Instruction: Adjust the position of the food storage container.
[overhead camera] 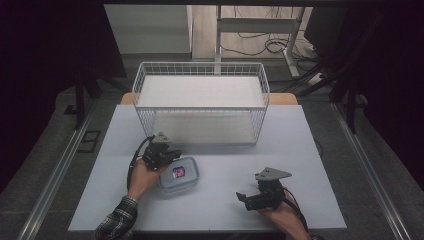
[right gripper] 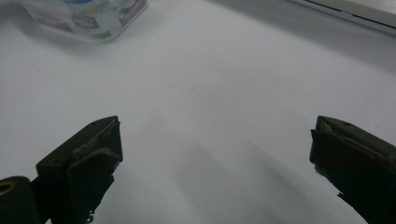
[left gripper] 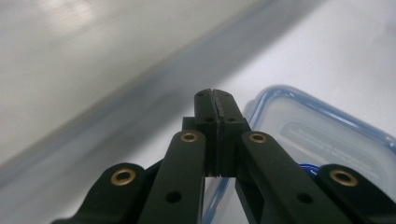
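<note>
One white wire basket (overhead camera: 200,102) stands at the table's (overhead camera: 300,150) far side, apparently with nothing in it. Nearer, a blue-rimmed lidded food container (overhead camera: 179,174) lies on the table, so any move toward the basket looks not yet begun. Over the container's edge, the left gripper (left gripper: 215,99) has its jaws pressed together on nothing. Well apart, the right gripper (right gripper: 215,140) gapes wide, holding nothing. Its view catches the container's labelled side; the left gripper view shows its embossed lid.

R gripper (right gripper: 212,154) jaws spread wide over white table (right gripper: 224,93). Clear container (right gripper: 88,16) w/ blue label far beyond left jaw, at table's top-left.
</note>
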{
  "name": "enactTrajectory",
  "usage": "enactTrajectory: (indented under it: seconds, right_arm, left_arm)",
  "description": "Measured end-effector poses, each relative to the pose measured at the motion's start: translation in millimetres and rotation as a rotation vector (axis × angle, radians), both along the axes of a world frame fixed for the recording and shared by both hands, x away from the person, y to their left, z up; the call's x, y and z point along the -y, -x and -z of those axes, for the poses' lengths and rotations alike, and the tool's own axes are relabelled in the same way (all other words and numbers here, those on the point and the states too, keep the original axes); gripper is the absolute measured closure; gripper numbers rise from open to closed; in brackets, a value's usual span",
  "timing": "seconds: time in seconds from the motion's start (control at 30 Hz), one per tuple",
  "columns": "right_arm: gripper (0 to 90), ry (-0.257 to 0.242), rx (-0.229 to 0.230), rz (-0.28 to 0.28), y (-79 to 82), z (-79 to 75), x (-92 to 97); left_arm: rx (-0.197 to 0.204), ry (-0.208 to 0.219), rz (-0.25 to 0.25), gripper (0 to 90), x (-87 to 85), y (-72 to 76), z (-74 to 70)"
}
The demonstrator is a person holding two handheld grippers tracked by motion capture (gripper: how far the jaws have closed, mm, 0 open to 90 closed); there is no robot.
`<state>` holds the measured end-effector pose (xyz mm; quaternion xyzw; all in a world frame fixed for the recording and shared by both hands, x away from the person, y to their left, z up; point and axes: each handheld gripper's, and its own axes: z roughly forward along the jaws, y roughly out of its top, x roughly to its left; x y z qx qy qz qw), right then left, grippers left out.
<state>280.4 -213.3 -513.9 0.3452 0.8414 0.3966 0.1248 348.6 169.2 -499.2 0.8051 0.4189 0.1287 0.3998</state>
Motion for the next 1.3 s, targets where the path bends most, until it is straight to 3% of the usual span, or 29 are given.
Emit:
enactTrajectory:
  seconds: [0.07, 0.17, 0.23, 0.37, 0.47, 0.53, 0.6, 0.67, 0.77, 0.8, 0.83, 0.87, 0.93, 1.0, 1.03, 1.07, 1.1, 1.13, 1.3]
  right_arm:
    - [2.0, -0.017, 0.004, 0.009, -0.2, -2.2, 1.5]
    - [0.9, -0.027, 0.000, 0.011, -0.5, -2.6, 2.1]
    - [0.0, -0.033, -0.015, 0.017, -1.6, -2.6, 1.8]
    - [0.2, -0.043, -0.015, 0.019, -2.2, -3.0, -0.5]
    - [6.0, -0.021, 0.006, 0.010, -1.8, -5.3, -4.8]
    - [15.2, 0.033, 0.044, -0.017, -3.4, -7.0, -11.5]
    - [19.4, 0.037, 0.050, -0.022, -4.3, -7.2, -13.1]
    - [21.7, 0.038, 0.042, -0.039, -7.9, -8.1, -16.8]
    - [26.4, 0.025, 0.037, -0.039, -15.1, -9.0, -20.1]
    - [34.5, 0.013, 0.023, -0.030, -20.8, -9.7, -21.3]
    - [34.5, 0.013, 0.023, -0.030, -20.8, -9.7, -21.3]
    - [44.9, -0.020, 0.002, -0.030, -25.8, -11.0, -20.5]
    - [57.7, -0.054, -0.024, -0.033, -31.4, -12.5, -20.2]
    - [69.4, -0.061, -0.037, -0.046, -38.0, -13.2, -22.1]
    - [69.4, -0.061, -0.037, -0.046, -38.0, -13.2, -22.1]
    - [79.7, -0.048, -0.039, -0.058, -45.4, -11.9, -27.0]
    - [79.7, -0.048, -0.039, -0.058, -45.4, -11.9, -27.0]
    - [86.5, -0.036, -0.045, -0.079, -52.1, -8.7, -34.0]
    - [88.9, 0.021, -0.057, -0.088, -58.1, -2.7, -47.8]
  left_arm:
    - [0.030, 0.032, -0.074, 89.8, -24.9, 12.3, -2.5]
    - [0.027, 0.057, -0.110, 89.8, -39.2, 23.9, 0.0]
    - [0.008, 0.072, -0.135, 89.7, -52.5, 40.9, 5.2]
    - [-0.035, 0.074, -0.170, 89.7, -59.7, 64.8, 18.0]
    - [-0.066, 0.045, -0.171, 89.7, -52.8, 71.2, 24.4]
    - [-0.063, 0.004, -0.167, 89.6, -42.3, 69.3, 26.0]
    - [-0.059, -0.006, -0.163, 89.7, -38.6, 68.4, 26.5]
    - [-0.066, 0.018, -0.150, 89.7, -33.9, 65.2, 27.3]
    - [-0.052, -0.009, -0.125, 89.7, -22.4, 59.0, 26.1]
    - [-0.049, -0.013, -0.118, 89.7, -18.0, 56.8, 25.7]
    - [-0.045, -0.016, -0.112, 89.7, -15.0, 54.6, 25.7]
    - [-0.043, -0.014, -0.100, 89.6, -10.5, 50.9, 25.9]
    - [-0.042, -0.003, -0.086, 89.6, -2.3, 42.9, 26.7]
    - [-0.044, 0.010, -0.079, 89.7, 0.8, 40.2, 27.4]
    - [-0.045, 0.021, -0.072, 89.7, 3.2, 39.0, 28.0]
    - [-0.049, 0.032, -0.054, 89.7, 8.0, 38.6, 28.9]
    - [-0.049, 0.032, -0.054, 89.7, 8.0, 38.6, 28.9]
    - [-0.055, 0.038, -0.035, 89.7, 12.4, 40.0, 29.4]
    - [-0.061, 0.026, -0.002, 89.6, 23.5, 42.9, 31.0]
